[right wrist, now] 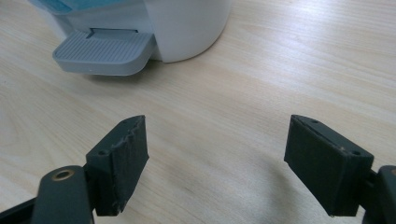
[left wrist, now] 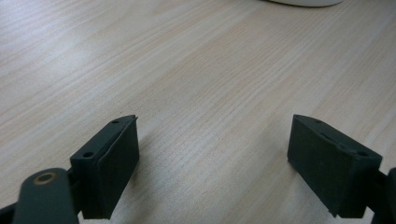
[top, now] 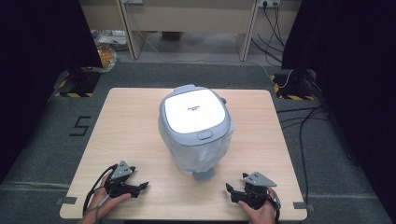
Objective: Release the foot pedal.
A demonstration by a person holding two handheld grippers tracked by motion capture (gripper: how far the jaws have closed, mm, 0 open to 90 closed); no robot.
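A white pedal bin (top: 195, 130) with a grey-rimmed lid and a clear liner bag stands in the middle of the wooden table (top: 130, 126). Its grey foot pedal (top: 204, 175) points toward me and shows up close as the pedal (right wrist: 105, 52) under the bin's white body (right wrist: 187, 28). My left gripper (top: 140, 187) rests at the front left of the table, open over bare wood (left wrist: 212, 149). My right gripper (top: 232, 192) rests at the front right, a little right of the pedal, open with nothing between its pads (right wrist: 215, 163).
The table's front edge (top: 187, 218) lies just behind both hands. Grey carpet surrounds the table, with cables (top: 303, 126) on the floor at the right, dark curtains at both sides and a desk frame at the back. Bare wood lies between the two grippers.
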